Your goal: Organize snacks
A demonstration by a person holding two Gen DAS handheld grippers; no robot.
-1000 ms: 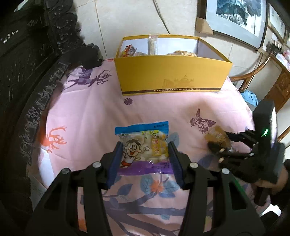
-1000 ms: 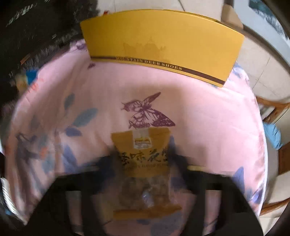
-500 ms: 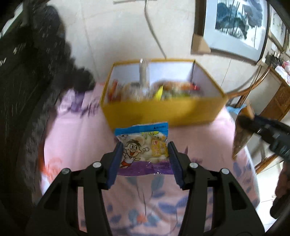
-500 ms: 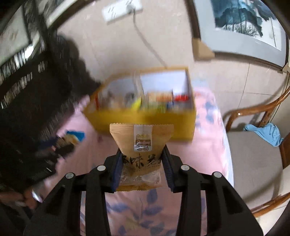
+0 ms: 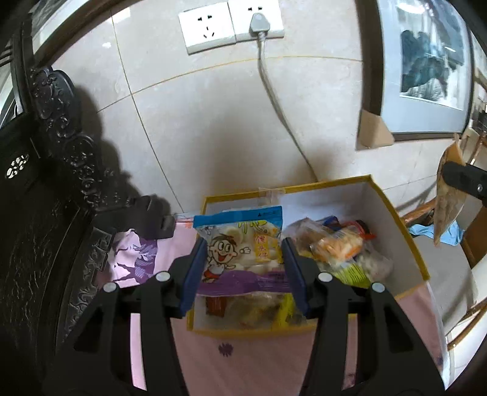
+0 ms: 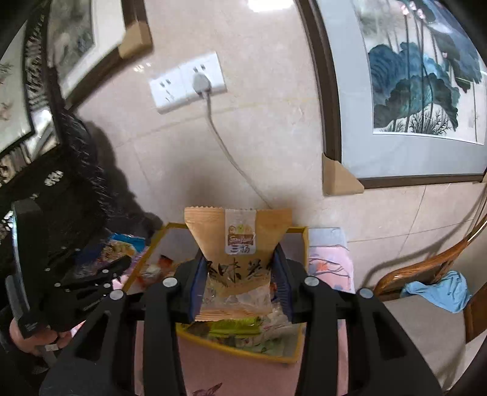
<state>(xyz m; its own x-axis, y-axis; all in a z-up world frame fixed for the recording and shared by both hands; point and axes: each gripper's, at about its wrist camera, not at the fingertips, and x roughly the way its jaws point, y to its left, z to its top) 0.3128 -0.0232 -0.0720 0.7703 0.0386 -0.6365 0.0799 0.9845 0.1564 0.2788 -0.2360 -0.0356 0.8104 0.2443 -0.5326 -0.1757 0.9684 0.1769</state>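
Two snack packets hang over the open yellow cardboard box point(image 5: 392, 207) on the pink printed cloth point(image 5: 243, 365) of the counter, both carried up from that cloth within the last second. The left gripper point(image 5: 242, 268), jaws clamped on a blue-and-purple cartoon-printed bag of white sweets point(image 5: 240, 243), holds it above the box's near-left corner. The right gripper point(image 6: 237, 277) holds a tan kraft-paper packet of peanuts point(image 6: 239, 240) above the box's right half; its jaws are opening, with the packet between them and not yet fallen, and whether the pads still press on it is hard to judge. A half second ago both packets were short of the box; now they are above the assorted wrapped snacks point(image 5: 338, 246) already inside. The transport step looks finished, and release is probably what remains: first the peanuts, then the sweets. A white wall socket point(image 5: 231, 24) and a framed lotus painting point(image 6: 420, 70) are on the wall behind.
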